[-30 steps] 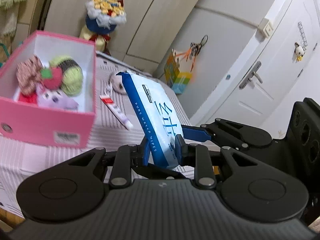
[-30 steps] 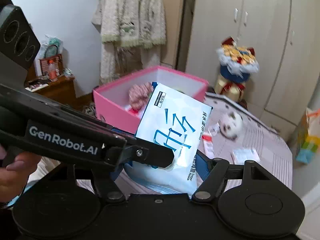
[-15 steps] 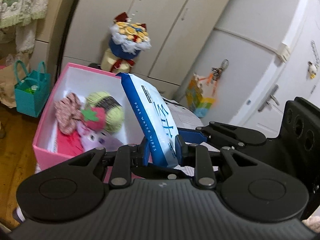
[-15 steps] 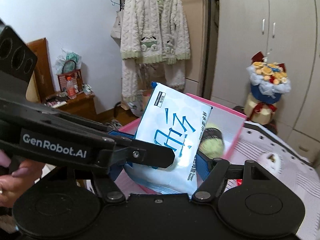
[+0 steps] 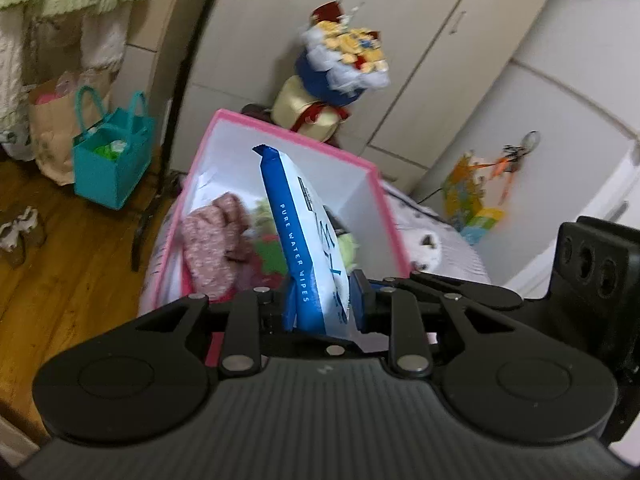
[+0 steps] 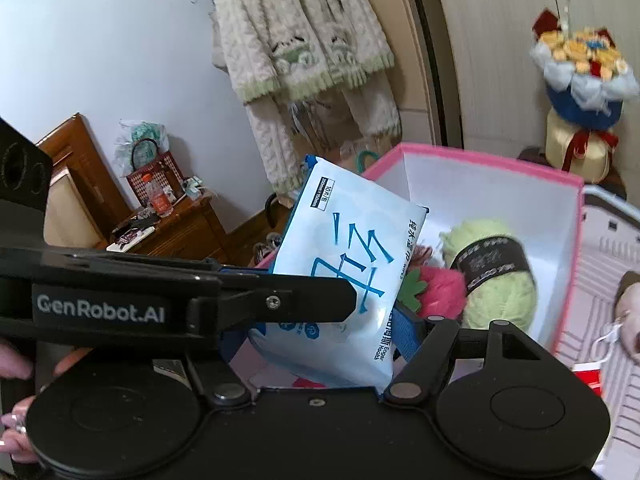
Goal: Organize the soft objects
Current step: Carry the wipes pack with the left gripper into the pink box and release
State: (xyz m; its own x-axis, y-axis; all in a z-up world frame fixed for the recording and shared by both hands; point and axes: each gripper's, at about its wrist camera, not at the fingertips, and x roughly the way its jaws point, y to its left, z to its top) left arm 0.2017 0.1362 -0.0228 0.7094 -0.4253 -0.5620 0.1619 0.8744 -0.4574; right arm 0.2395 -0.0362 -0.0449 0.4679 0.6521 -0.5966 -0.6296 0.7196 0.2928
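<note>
A: Left hand-held gripper [image 5: 322, 304]: state?

B: Clamped across the thickness of the flat blue-and-white plastic pack of wet wipes [image 5: 308, 248]. Both blue pads press its lower end; the pack stands on edge, tilted, rising ahead of the fingers.

A: Right hand-held gripper [image 6: 320, 330]?

B: Jaws stand wide, closed on the same pack across its broad face [image 6: 344, 264]. The right blue pad [image 6: 406, 330] sits against the pack's edge; the left pad is mostly hidden behind the left tool's arm, which crosses in front.

A: So both tools hold one pack. Where is it relative to them?

B: Straight ahead of both, its upper part over the open pink cardboard box with white inner walls [image 6: 576, 216]. I cannot tell whether its lower corner touches anything in the box.

A: Box contents?

B: Beyond the right gripper's right finger: a light-green ball of yarn with a black paper band [image 6: 494, 268], touching a pink fuzzy strawberry toy with a green leaf [image 6: 436, 292]. Ahead-left of the left gripper: a pink patterned fabric bundle [image 5: 214, 248].

A: Anything outside the box?

B: To the right of it, a striped bedspread [image 6: 592, 320]. Fingers of a person's hand [image 6: 16, 364] at the lower left edge of the right view.
</note>
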